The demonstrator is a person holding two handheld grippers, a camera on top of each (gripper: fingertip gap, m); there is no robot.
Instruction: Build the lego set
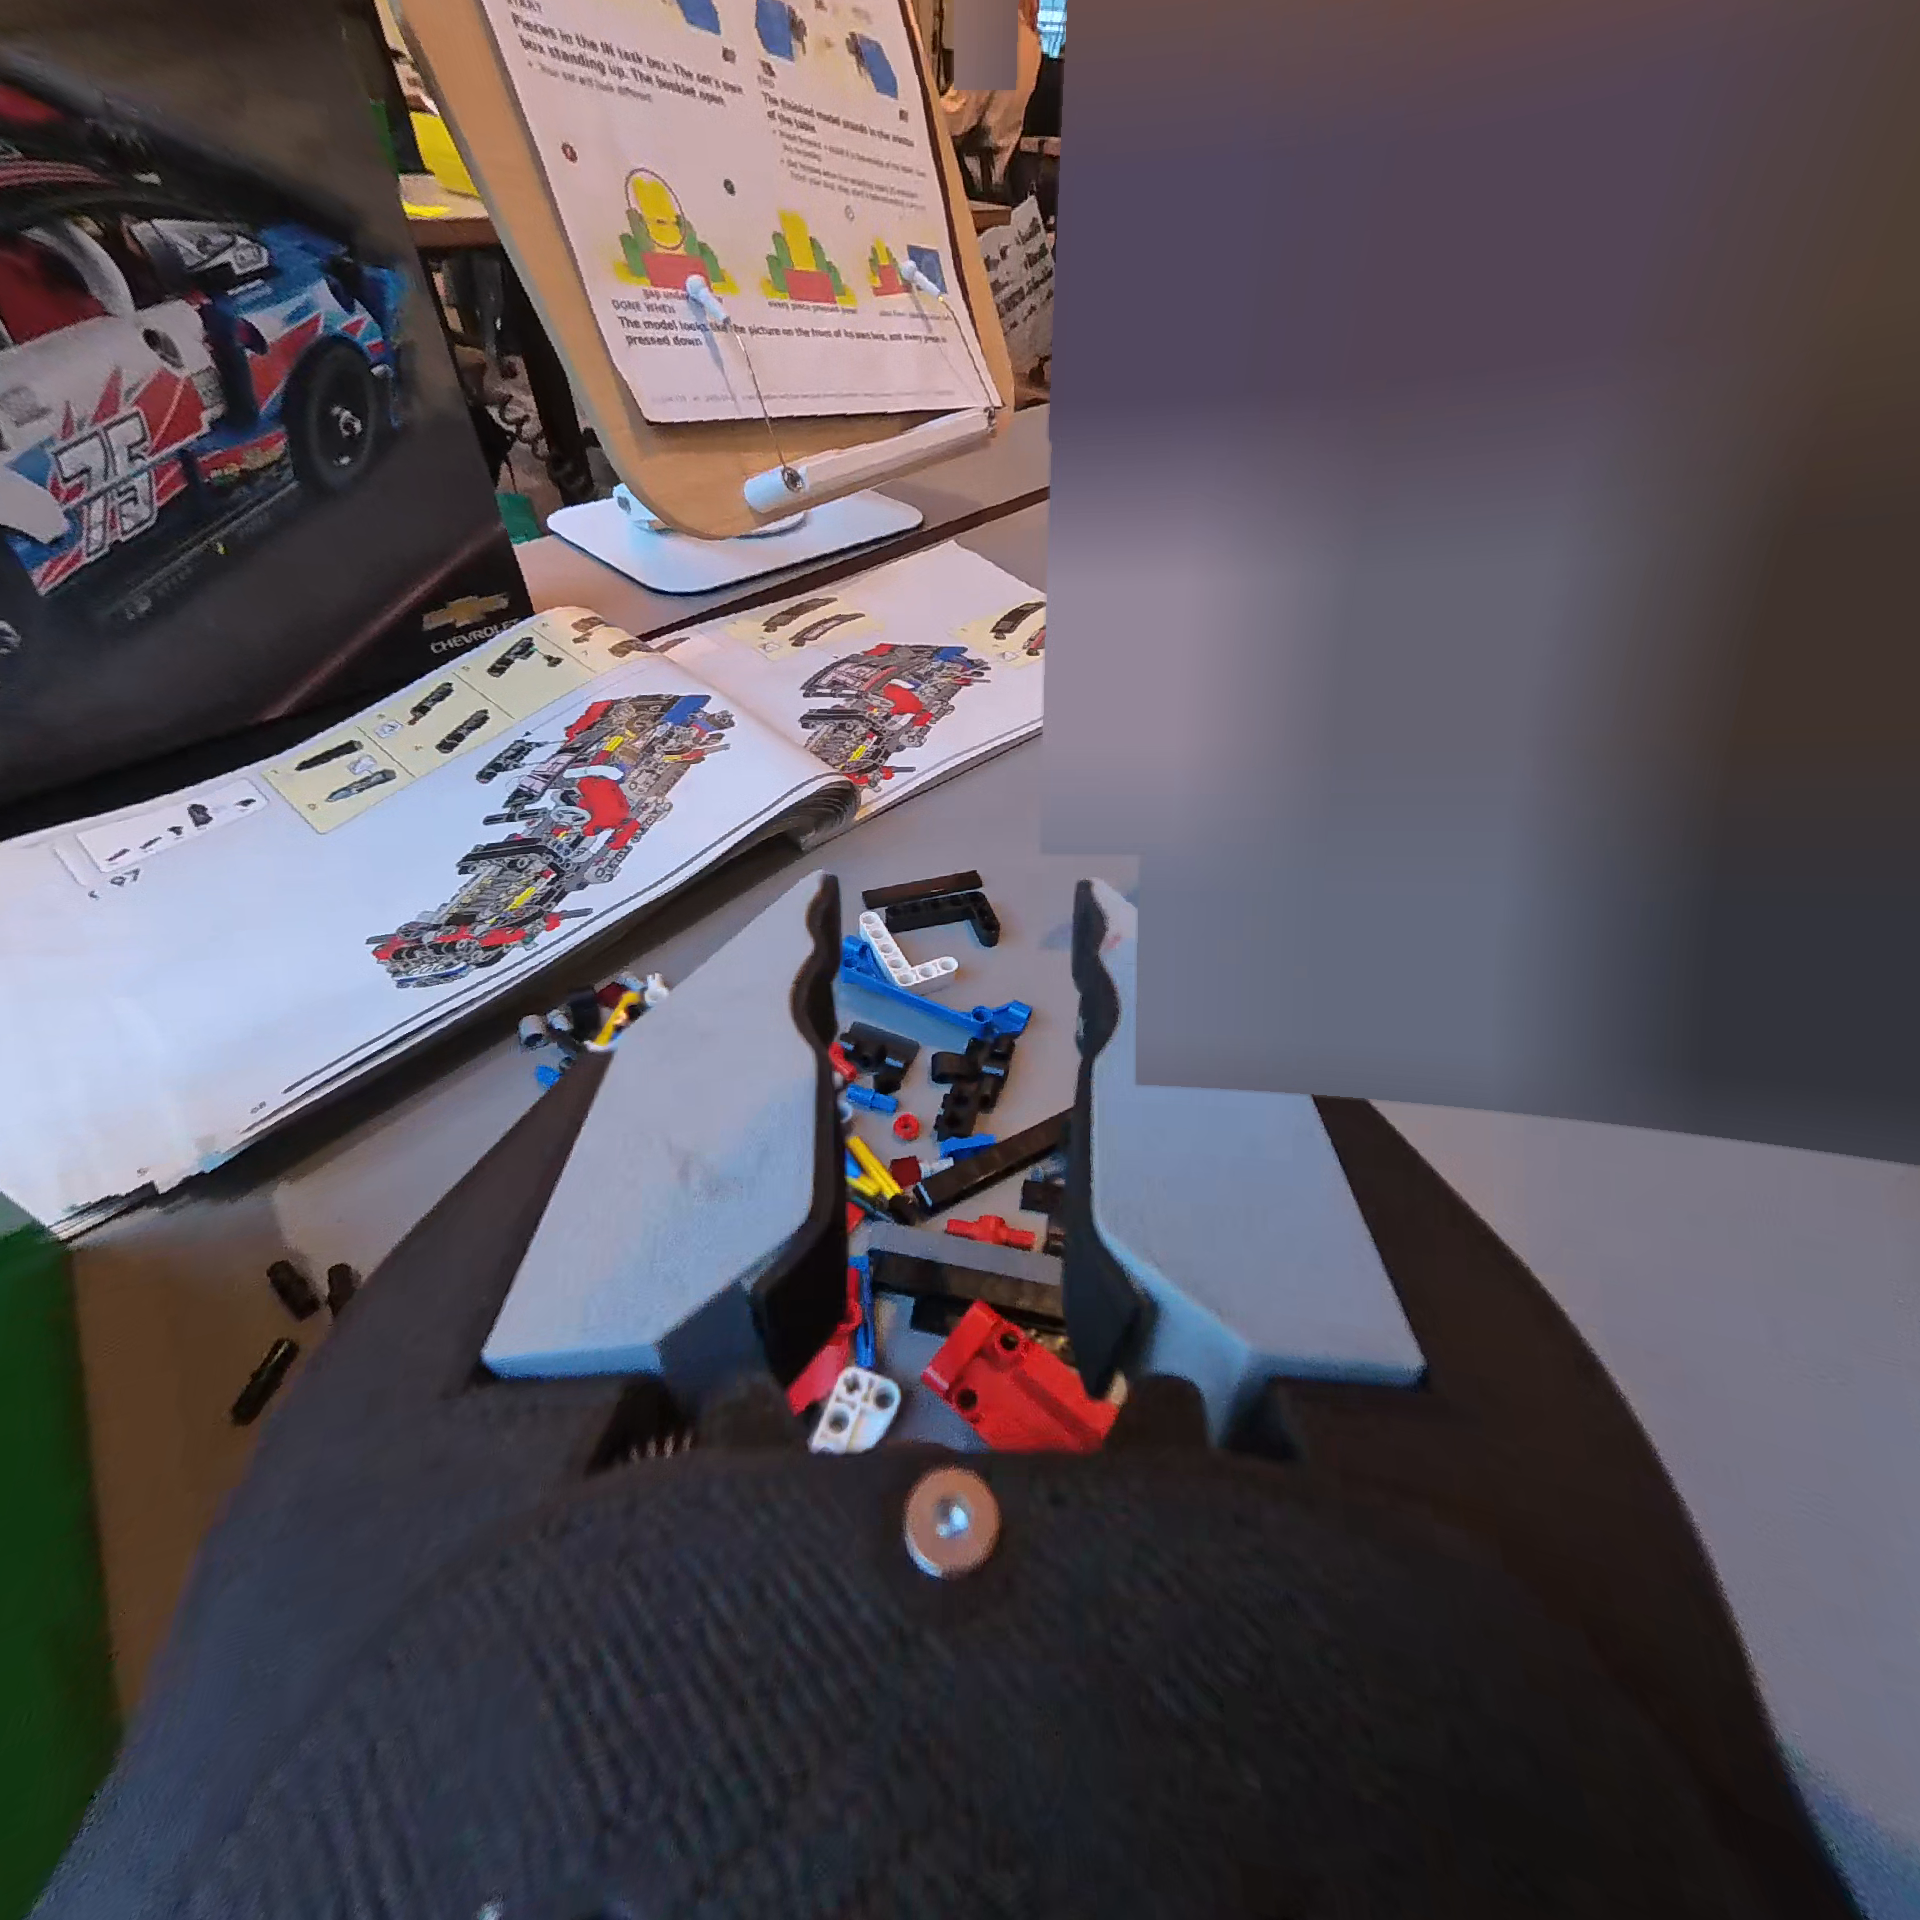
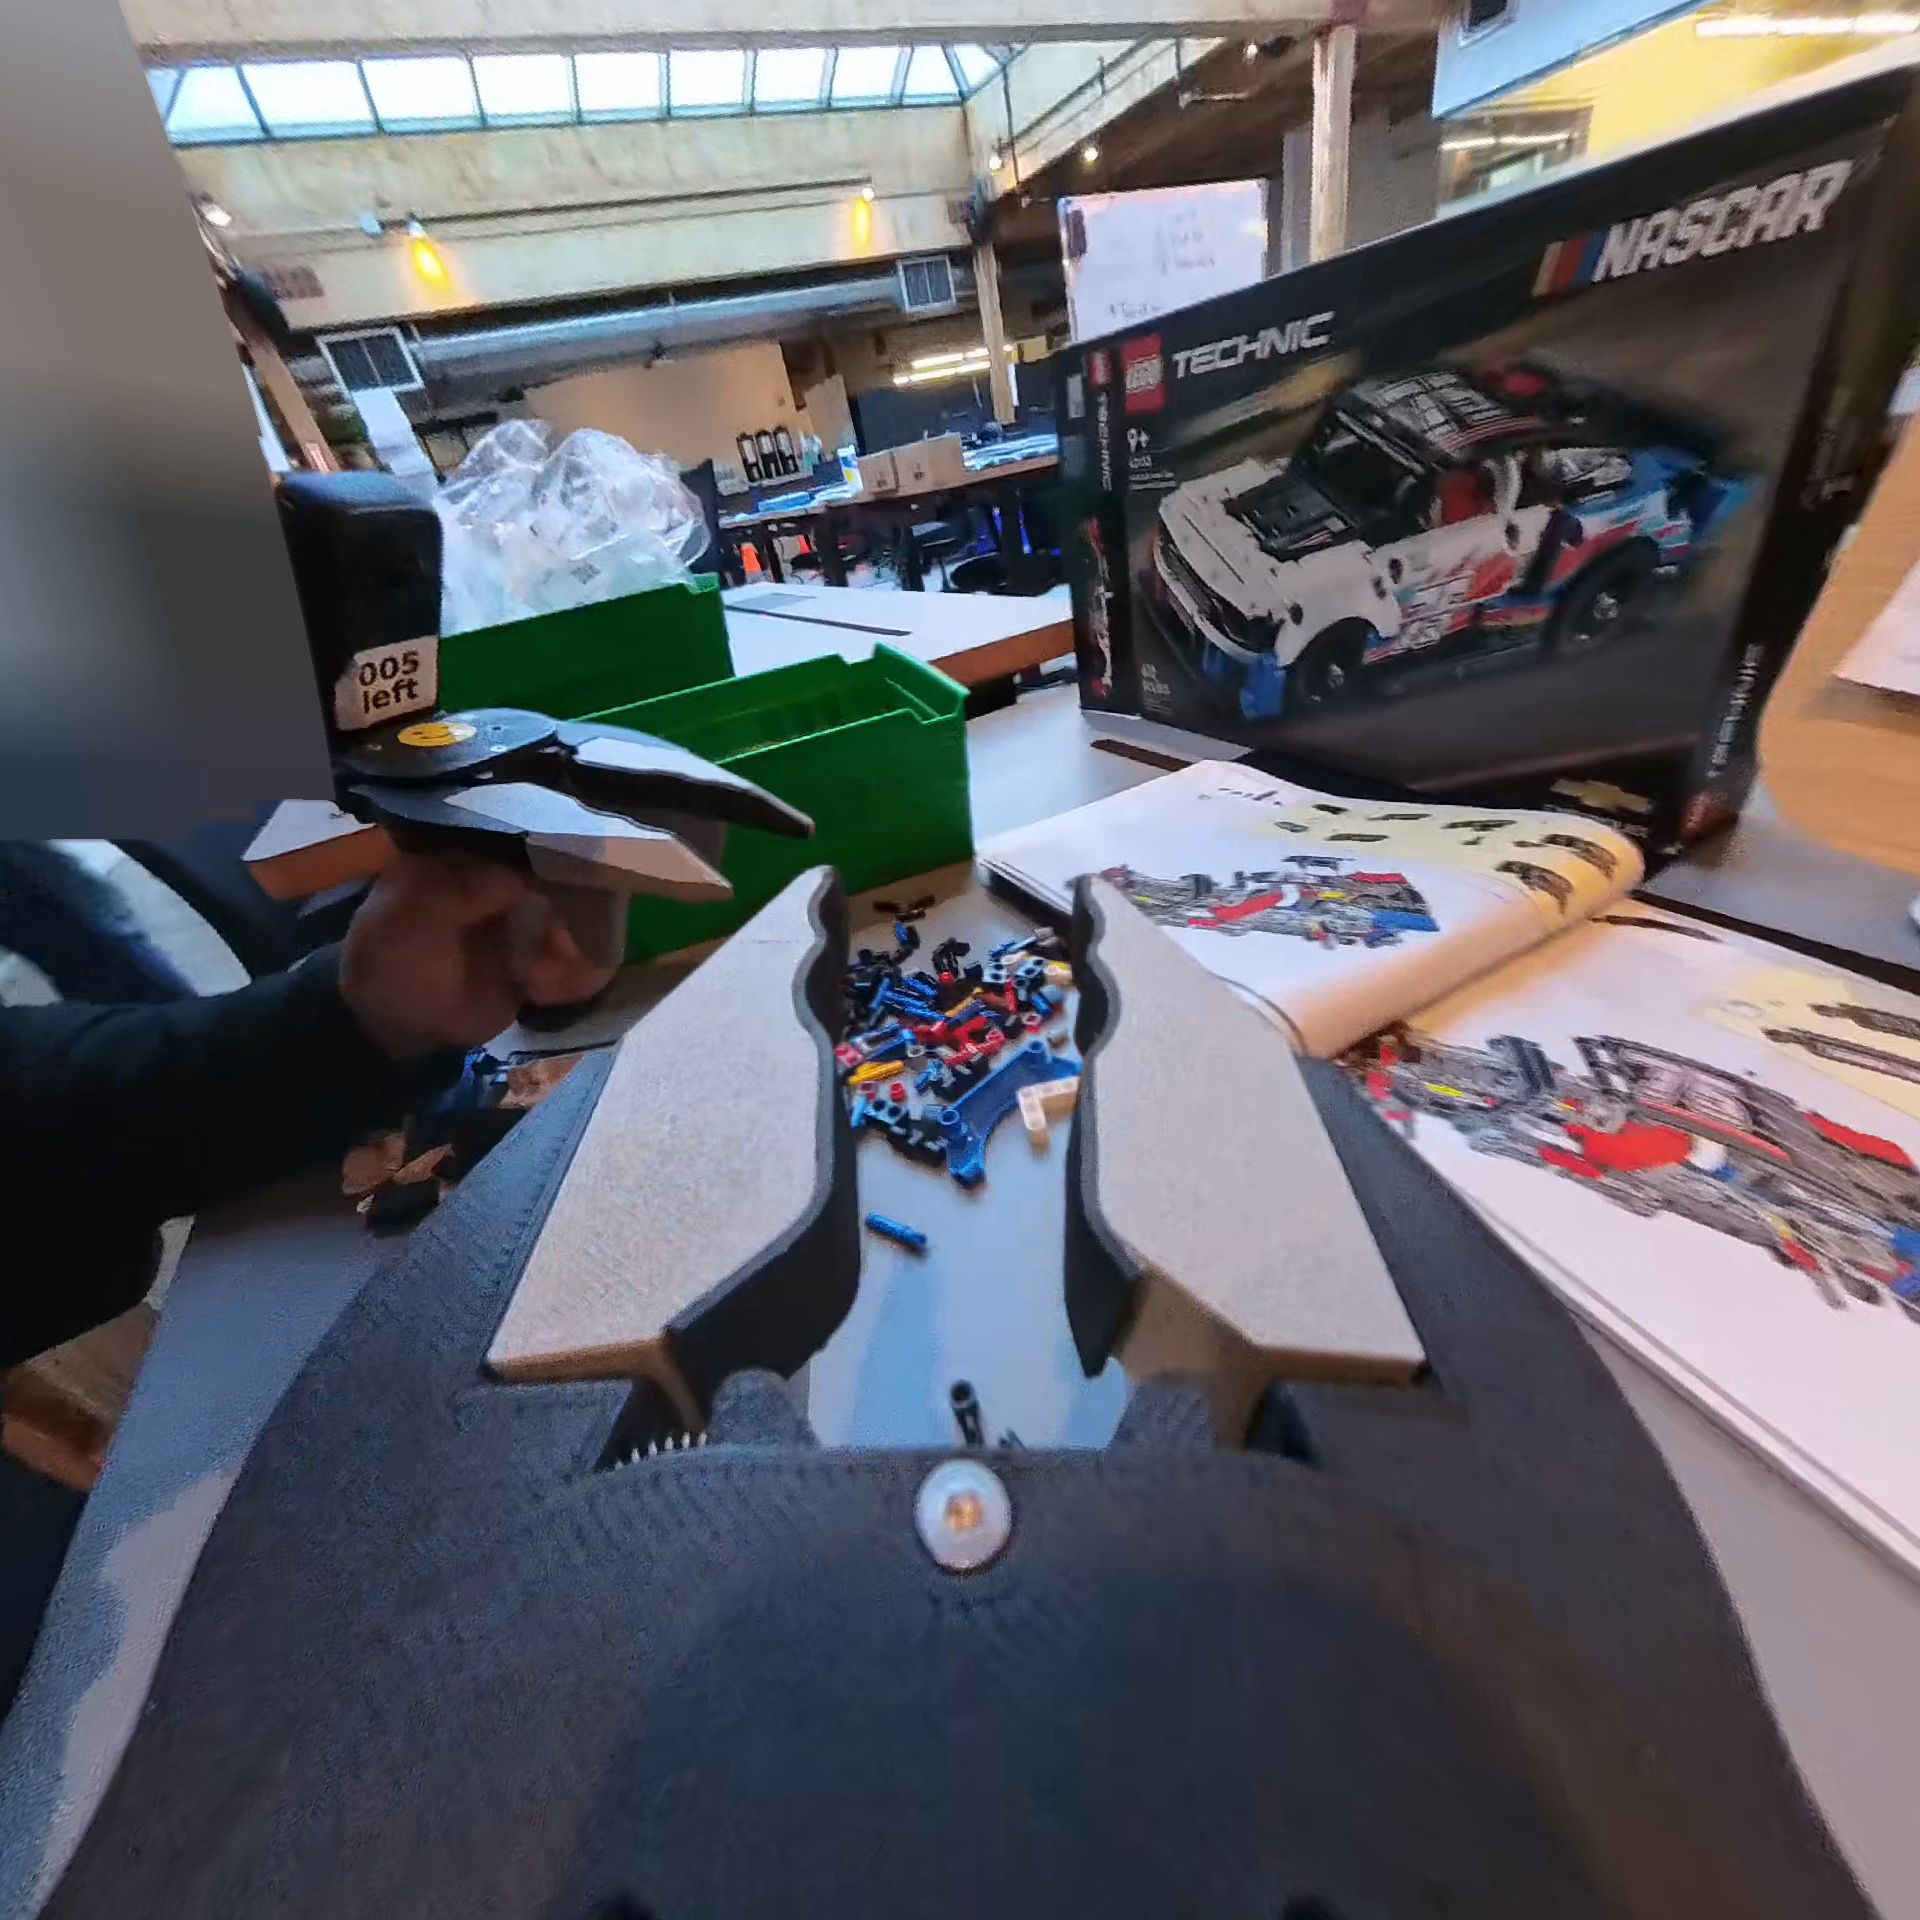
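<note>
A pile of loose lego pieces point(image 1: 935, 1101) in black, blue, red, white and yellow lies on the grey table. My left gripper point(image 1: 954, 904) is open and empty, hovering just above the pile, with a red piece point(image 1: 1013, 1382) low between its fingers. The pile also shows in the right wrist view point(image 2: 951, 1049). My right gripper point(image 2: 951, 904) is open and empty, short of the pile, above a single blue pin point(image 2: 896, 1231). The left gripper also shows in the right wrist view point(image 2: 769, 852), held in a hand at the left, above the table.
An open instruction booklet point(image 1: 436, 862) lies left of the pile, also in the right wrist view point(image 2: 1558, 1091). The set's box point(image 2: 1455, 520) stands behind it. A sheet on a wooden stand point(image 1: 748, 260) is at the back. Green bins point(image 2: 810, 769) stand beyond the pile.
</note>
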